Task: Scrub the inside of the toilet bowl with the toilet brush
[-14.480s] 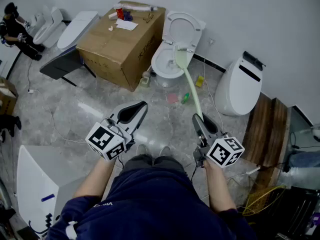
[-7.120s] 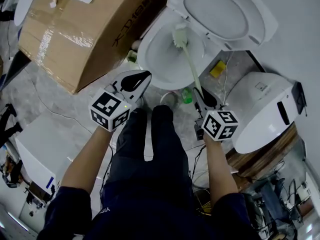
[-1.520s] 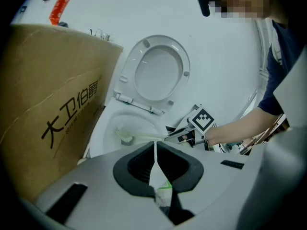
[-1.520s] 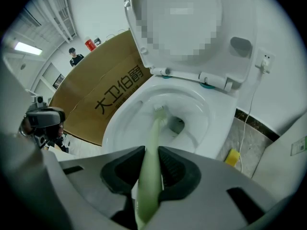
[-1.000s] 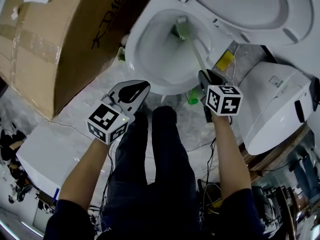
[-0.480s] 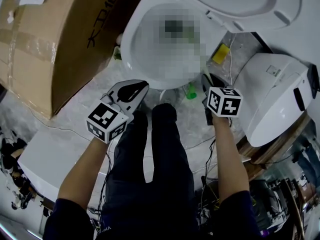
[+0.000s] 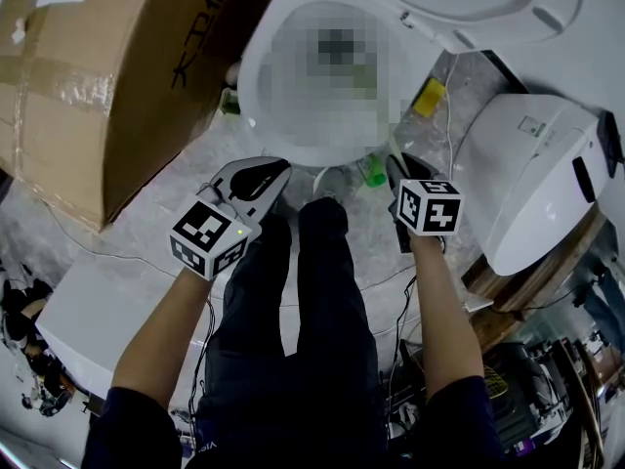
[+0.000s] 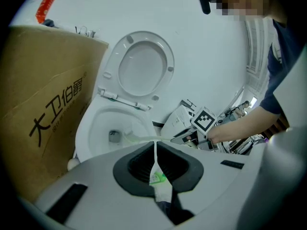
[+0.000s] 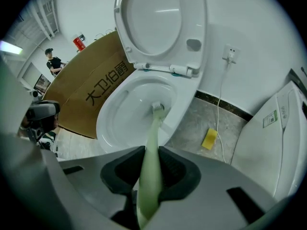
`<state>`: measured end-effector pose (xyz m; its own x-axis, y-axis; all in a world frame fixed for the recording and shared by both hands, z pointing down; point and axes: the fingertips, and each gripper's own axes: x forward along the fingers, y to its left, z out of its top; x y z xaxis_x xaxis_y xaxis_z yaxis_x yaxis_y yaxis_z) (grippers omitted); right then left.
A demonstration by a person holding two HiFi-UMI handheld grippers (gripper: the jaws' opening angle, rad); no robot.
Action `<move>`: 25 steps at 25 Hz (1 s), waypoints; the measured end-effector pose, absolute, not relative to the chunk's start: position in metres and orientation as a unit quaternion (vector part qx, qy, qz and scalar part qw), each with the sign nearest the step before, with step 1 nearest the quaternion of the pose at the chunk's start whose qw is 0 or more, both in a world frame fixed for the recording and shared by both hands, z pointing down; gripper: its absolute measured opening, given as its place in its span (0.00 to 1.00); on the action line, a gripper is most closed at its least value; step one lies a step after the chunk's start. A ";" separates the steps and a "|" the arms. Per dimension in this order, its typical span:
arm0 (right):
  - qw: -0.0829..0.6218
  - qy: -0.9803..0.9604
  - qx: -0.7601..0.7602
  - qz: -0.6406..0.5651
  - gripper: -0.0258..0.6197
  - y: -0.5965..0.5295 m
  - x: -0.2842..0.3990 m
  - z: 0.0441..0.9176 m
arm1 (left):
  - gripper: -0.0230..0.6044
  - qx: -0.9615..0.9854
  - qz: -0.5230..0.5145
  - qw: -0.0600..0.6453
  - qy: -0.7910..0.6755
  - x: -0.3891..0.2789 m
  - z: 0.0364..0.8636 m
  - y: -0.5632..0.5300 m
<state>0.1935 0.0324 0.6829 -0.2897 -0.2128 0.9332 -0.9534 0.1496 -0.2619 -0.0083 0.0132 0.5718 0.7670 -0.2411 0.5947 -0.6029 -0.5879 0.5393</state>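
Observation:
A white toilet bowl (image 7: 250, 76) stands open in front of me, its lid (image 9: 158, 18) raised against the wall. In the head view a mosaic patch hides the bowl's inside. My right gripper (image 9: 148, 172) is shut on the pale green handle of the toilet brush (image 9: 152, 128). The brush head (image 9: 158, 108) lies inside the bowl on its far wall. In the head view, my right gripper (image 7: 397, 167) is at the bowl's near right rim. My left gripper (image 7: 262, 176) hangs shut and empty before the bowl's near edge; from the left gripper (image 8: 155, 163) view, the bowl (image 8: 91, 128) lies ahead.
A big cardboard box (image 7: 88, 76) stands close on the toilet's left. Another white toilet (image 7: 532, 184) sits on the right. A yellow sponge (image 7: 427, 98), a cable and a green bottle (image 7: 371, 174) lie on the floor by the bowl. My legs are below.
Since the earliest frames I have come up to the toilet and the brush head has gone into the bowl. Over the last second my right gripper drew slightly back; the left one stayed still.

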 end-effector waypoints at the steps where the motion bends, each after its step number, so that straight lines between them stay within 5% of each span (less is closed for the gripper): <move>1: 0.393 -0.648 0.447 0.474 0.18 0.037 0.190 0.683 | 0.10 0.858 0.237 0.382 -0.246 -0.011 0.572 0.014; 25: 0.395 -0.650 0.416 0.498 0.18 0.095 0.097 0.688 | 0.10 0.852 0.231 0.389 -0.264 -0.086 0.575 0.039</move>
